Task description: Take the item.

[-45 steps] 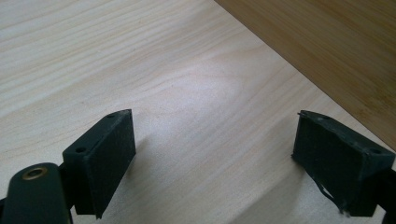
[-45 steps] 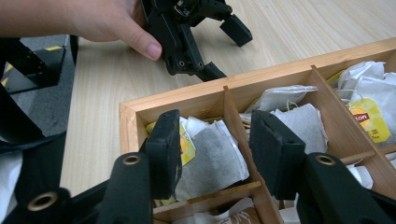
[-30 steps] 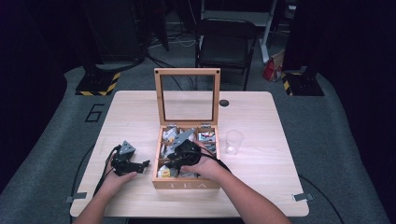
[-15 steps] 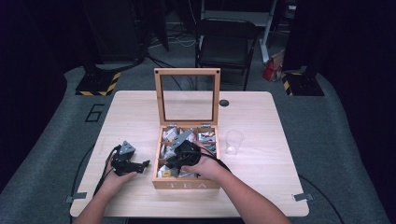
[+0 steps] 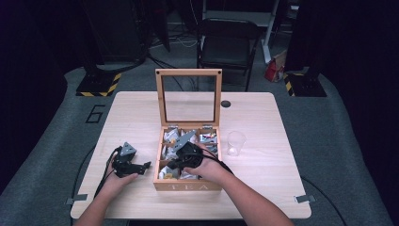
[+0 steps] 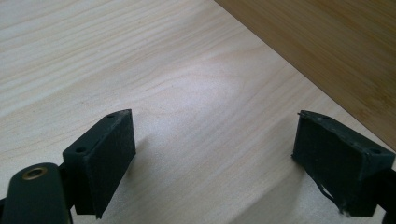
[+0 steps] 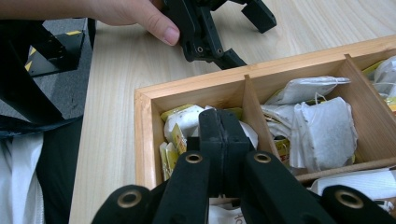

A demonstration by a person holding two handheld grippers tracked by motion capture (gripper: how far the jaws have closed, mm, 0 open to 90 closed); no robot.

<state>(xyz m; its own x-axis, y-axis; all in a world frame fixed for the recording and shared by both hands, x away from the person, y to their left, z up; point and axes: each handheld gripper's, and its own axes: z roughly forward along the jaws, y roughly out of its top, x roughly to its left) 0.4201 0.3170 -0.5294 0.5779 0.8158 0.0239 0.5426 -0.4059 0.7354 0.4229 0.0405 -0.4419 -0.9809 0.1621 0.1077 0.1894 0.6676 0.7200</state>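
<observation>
Right claw [image 7: 223, 122] down in the tea box [image 7: 144, 135], near-left compartment as the high view has it, over the heap of tea bags [image 7: 183, 122] with yellow tags. Its jaws have just been closing and now stand pressed together, pads flush. The tips sit against white paper, and I cannot tell whether a bag's edge or tag is caught between them or nothing at all. My judgement: this is the pinch before the lift, so I would test it first. Raise a little and slowly, straight up, and watch that one bag comes with the claw and not a cluster tangled by strings. Keep clear of the divider on the right and the box's front wall [image 5: 188, 187], since a knock there could skid the whole box. If nothing follows, part the jaws, go lower onto the fat middle of one bag and close again. Left claw [image 6: 215, 154] rests on the table [image 6: 140, 56] just beside the box's left wall, jaws wide apart and holding nothing. It is well placed to steady the box if it shifts. The clear cup [image 5: 235, 142] stands to the right of the box, apart from it. The lid [image 5: 160, 99] is upright and out of the way.
</observation>
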